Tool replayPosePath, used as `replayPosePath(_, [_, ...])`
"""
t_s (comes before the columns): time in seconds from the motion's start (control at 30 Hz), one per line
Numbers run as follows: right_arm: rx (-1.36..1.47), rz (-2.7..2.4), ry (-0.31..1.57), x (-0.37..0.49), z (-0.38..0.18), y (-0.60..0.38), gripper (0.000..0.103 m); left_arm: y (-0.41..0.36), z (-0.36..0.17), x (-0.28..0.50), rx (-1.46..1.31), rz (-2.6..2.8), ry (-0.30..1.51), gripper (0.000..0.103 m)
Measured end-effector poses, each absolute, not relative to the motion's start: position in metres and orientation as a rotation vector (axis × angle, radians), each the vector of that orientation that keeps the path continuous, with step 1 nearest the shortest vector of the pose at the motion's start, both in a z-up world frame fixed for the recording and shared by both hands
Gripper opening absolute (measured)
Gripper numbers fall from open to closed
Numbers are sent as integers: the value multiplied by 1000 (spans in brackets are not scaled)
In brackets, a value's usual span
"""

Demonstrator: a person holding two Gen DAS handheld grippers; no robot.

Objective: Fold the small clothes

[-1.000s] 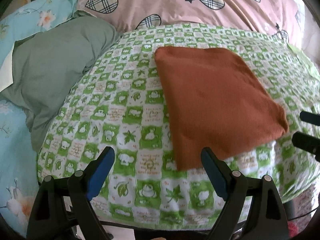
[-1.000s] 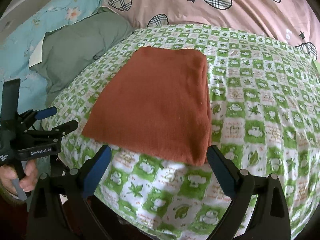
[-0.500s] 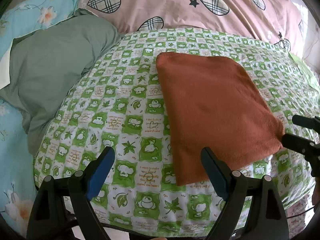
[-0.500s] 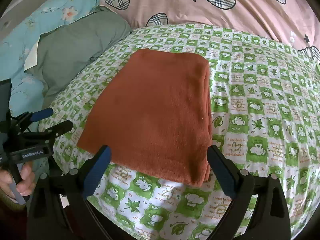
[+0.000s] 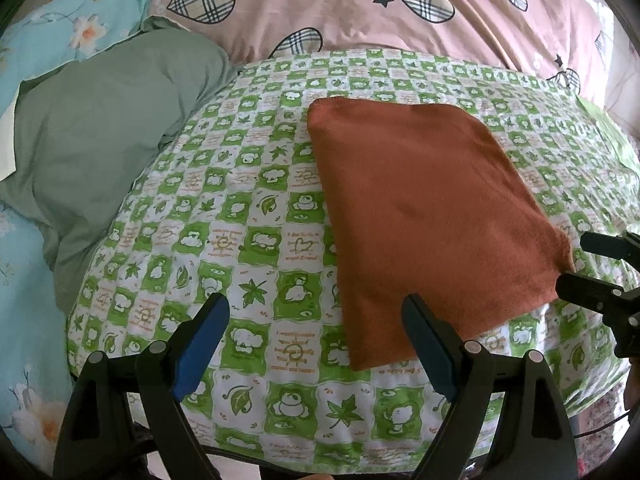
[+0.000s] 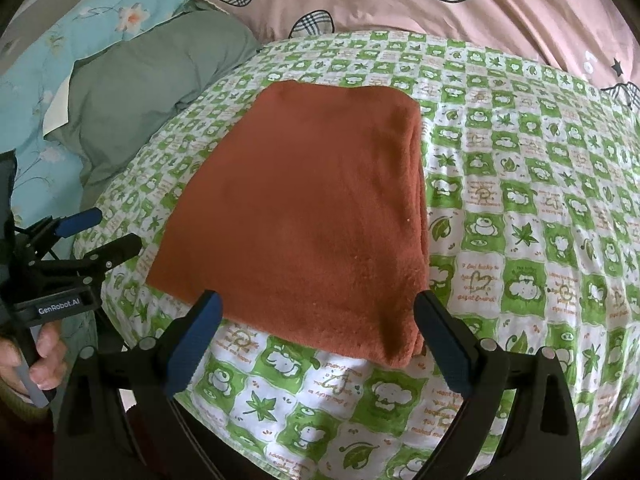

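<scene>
Surface: green-and-white checked cloth printed with frogs and leaves, spread over a raised, rounded pad; its near edge hangs down below both cameras.
Background: pink bedding with plaid hearts and small stars lies behind the checked cloth; a plain grey-green pillow sits to the left of it, on a light-blue floral sheet.
Task item: rust-orange folded garment, lying flat on the checked cloth as a rough rectangle. The stacked fold edges show along its right side in the right wrist view. Its near edge lies close to the near edge of the pad.
Left tool: jaws wide apart, nothing between the blue pads. It hovers over the checked cloth; its right finger overlaps the garment's near left corner in the view, contact not determinable.
Right tool: jaws wide apart, holding nothing. The garment's near edge lies between the two fingers in the view; contact with the fabric cannot be told.
Cross view: the left tool appears at the left edge of the right wrist view, gripped by a hand; the right tool's finger tips show at the right edge of the left wrist view, just beside the garment's near right corner.
</scene>
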State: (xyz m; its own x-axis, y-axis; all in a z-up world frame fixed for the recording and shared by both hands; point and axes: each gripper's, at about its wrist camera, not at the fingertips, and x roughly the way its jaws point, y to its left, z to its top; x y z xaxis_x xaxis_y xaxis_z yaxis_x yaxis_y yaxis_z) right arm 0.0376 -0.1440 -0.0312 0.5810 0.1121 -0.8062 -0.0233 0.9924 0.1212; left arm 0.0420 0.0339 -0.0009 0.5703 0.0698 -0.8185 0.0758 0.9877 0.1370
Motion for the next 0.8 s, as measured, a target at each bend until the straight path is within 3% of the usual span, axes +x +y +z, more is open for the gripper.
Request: replayPosePath(0.8, [105,74,936,39,-22,-147,96,29,1,42,170,-39,966,88])
